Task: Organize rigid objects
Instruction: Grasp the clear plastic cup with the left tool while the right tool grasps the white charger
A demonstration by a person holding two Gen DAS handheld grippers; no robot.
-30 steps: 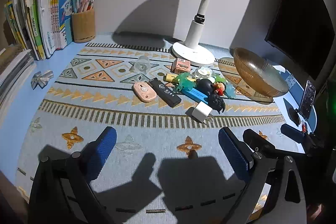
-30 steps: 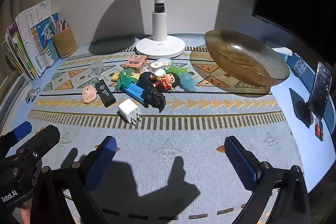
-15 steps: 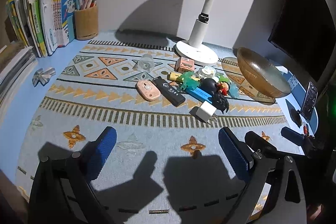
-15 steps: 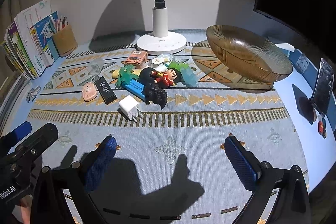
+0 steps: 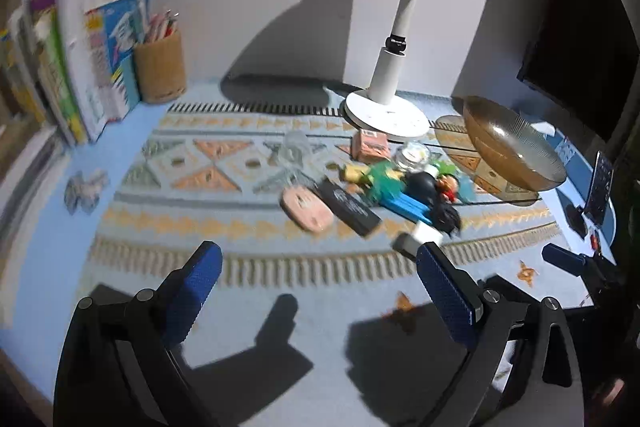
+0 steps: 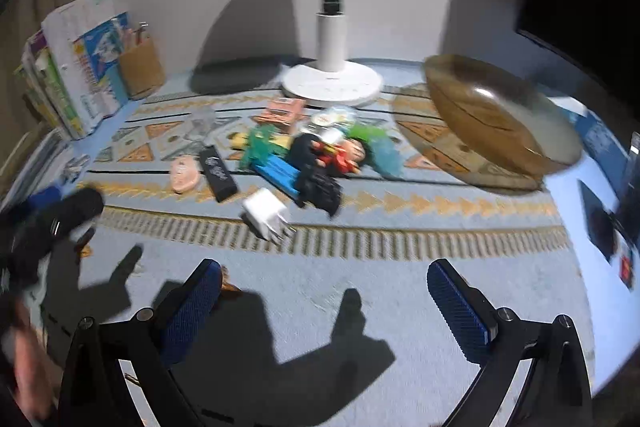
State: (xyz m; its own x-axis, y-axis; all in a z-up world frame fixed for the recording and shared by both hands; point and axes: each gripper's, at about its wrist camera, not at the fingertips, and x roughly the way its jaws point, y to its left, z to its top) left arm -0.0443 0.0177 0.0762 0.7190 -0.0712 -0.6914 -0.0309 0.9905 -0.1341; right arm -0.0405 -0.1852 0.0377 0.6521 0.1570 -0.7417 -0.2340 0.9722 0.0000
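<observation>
A heap of small objects lies mid-mat: a white plug adapter (image 6: pixel 266 213), a black stick (image 6: pixel 218 173), a pink oval piece (image 6: pixel 183 173), a blue bar (image 6: pixel 280 173), a red-and-black doll (image 6: pixel 340 155) and green toys (image 6: pixel 262 145). In the left wrist view the pink piece (image 5: pixel 306 207) and black stick (image 5: pixel 349 207) lie ahead of my left gripper (image 5: pixel 318 285), which is open and empty. My right gripper (image 6: pixel 324 301) is open and empty, short of the adapter. An amber glass bowl (image 6: pixel 500 119) stands at the right.
A white lamp base (image 6: pixel 330 85) stands behind the heap. Books (image 5: pixel 76 59) and a pen cup (image 5: pixel 160 69) stand at the back left. A phone on a stand (image 5: pixel 598 187) is at the right edge. The left gripper shows in the right wrist view (image 6: pixel 60 215).
Both grippers have moved forward toward the heap, so the objects look larger and closer. Both views are blurred by motion. Jaws stay open.
</observation>
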